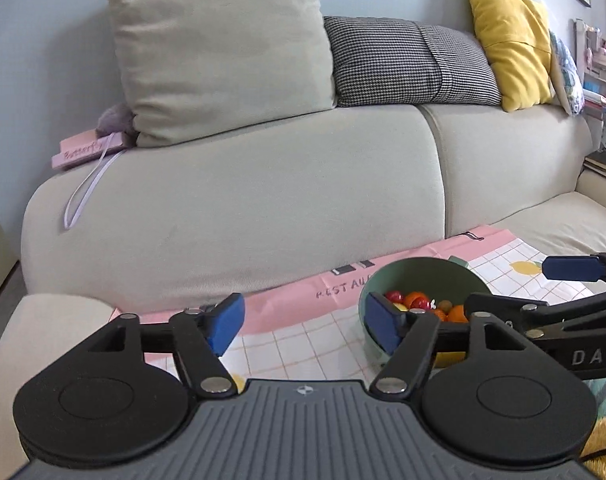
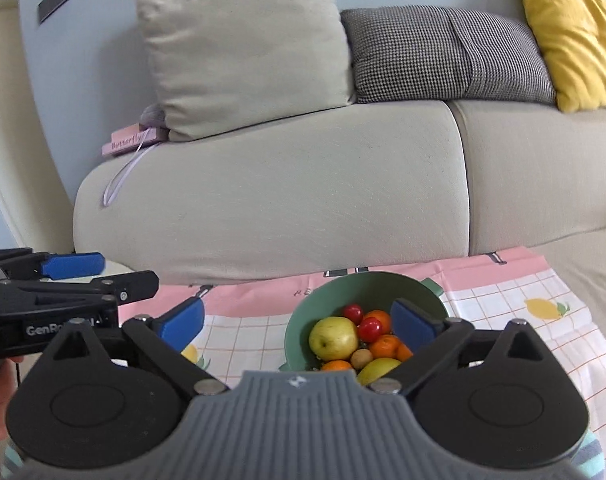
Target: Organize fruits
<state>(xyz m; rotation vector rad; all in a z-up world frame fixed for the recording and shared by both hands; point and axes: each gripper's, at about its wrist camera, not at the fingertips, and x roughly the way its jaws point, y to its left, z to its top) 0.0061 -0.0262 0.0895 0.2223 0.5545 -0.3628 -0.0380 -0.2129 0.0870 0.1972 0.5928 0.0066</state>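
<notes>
A green bowl (image 2: 303,320) stands on a pink and white checked cloth (image 2: 503,292) in front of a sofa. It holds a yellow-green apple (image 2: 333,338), red cherry tomatoes (image 2: 369,329), oranges (image 2: 385,346) and a small brown fruit (image 2: 361,358). My right gripper (image 2: 299,326) is open and empty, just in front of and above the bowl. My left gripper (image 1: 303,326) is open and empty, left of the bowl (image 1: 419,276). The left gripper also shows at the left of the right wrist view (image 2: 99,274), and the right gripper at the right of the left wrist view (image 1: 515,288).
A beige sofa (image 1: 263,184) fills the background with a beige cushion (image 1: 219,48), a houndstooth cushion (image 1: 407,64) and a yellow cushion (image 1: 511,44). A pink box (image 1: 87,150) with a ribbon lies on the sofa back at left. Books (image 1: 603,162) sit at far right.
</notes>
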